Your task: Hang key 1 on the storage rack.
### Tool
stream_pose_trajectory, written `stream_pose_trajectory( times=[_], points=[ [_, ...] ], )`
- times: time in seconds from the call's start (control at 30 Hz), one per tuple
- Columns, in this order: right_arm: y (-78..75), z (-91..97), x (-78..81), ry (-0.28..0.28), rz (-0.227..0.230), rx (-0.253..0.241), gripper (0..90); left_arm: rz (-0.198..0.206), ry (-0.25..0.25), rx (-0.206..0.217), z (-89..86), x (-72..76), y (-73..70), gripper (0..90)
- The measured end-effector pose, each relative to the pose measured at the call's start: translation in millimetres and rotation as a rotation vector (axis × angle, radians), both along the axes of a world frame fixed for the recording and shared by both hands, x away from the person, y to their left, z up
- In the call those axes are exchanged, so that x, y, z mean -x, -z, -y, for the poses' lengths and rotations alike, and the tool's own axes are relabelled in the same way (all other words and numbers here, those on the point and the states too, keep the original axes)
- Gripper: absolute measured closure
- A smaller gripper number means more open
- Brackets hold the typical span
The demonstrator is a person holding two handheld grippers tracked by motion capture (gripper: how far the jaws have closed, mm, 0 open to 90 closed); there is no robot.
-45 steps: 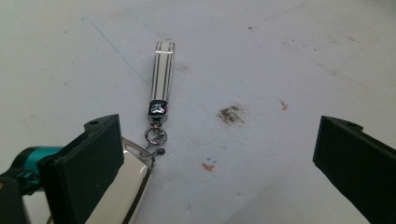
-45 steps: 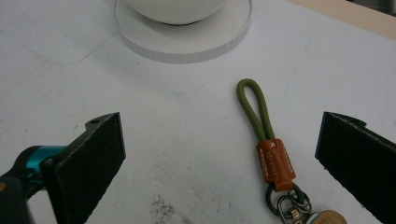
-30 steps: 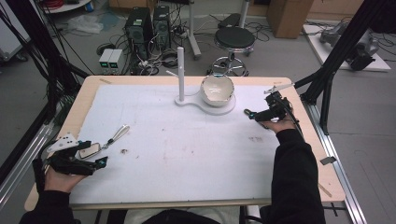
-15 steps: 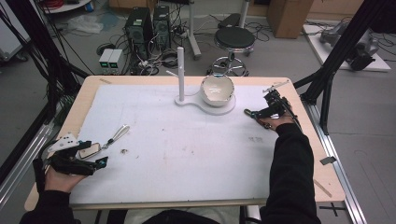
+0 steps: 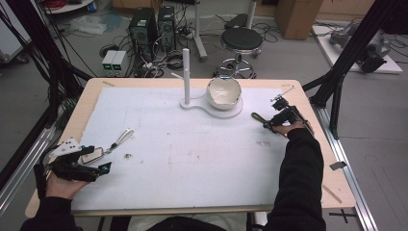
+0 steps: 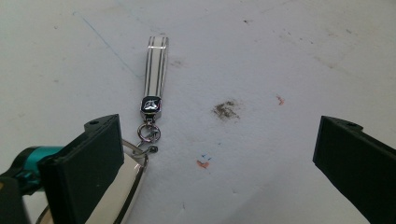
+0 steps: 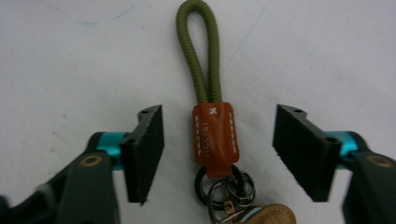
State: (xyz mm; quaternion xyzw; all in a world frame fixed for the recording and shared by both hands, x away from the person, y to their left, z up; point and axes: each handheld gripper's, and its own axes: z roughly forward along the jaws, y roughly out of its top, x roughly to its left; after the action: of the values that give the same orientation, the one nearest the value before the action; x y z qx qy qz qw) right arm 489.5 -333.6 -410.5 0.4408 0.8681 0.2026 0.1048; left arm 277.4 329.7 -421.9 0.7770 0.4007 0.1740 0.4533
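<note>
Now the right gripper (image 7: 219, 154), its jaws just closing yet clear of both sides, straddles the green-cord keychain (image 7: 212, 135); the left gripper (image 6: 219, 172) gapes beside the striped keychain (image 6: 154, 77).

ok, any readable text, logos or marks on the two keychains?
"X": white stitched cross on the brown leather tab of the green cord keychain.
Stamped lettering down that tab: too faint to read.
Silver emblem on the black clasp of the striped strap keychain: a logo, no legible letters.
</note>
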Motion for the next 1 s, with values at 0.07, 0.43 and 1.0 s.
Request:
stream_pose_trajectory(
  times=[0.07, 0.43, 1.0],
  points=[
    [0.1, -1.3, 0.4, -0.012, 0.008, 0.015, 41.4, -0.001, 0.001, -0.003, -0.2, -0.4, 0.2, 2.3],
    [4.5, -6.0, 1.0, -0.049, -0.025, 0.076, 68.5, -0.002, 0.001, -0.011, 0.5, -1.0, 0.8, 2.3],
    [-9.3, -6.1, 11.5, 0.001, 0.005, 0.061, 73.3, 0.008, 0.006, -0.004, 0.1, -0.2, 0.3, 2.3]
  ],
)
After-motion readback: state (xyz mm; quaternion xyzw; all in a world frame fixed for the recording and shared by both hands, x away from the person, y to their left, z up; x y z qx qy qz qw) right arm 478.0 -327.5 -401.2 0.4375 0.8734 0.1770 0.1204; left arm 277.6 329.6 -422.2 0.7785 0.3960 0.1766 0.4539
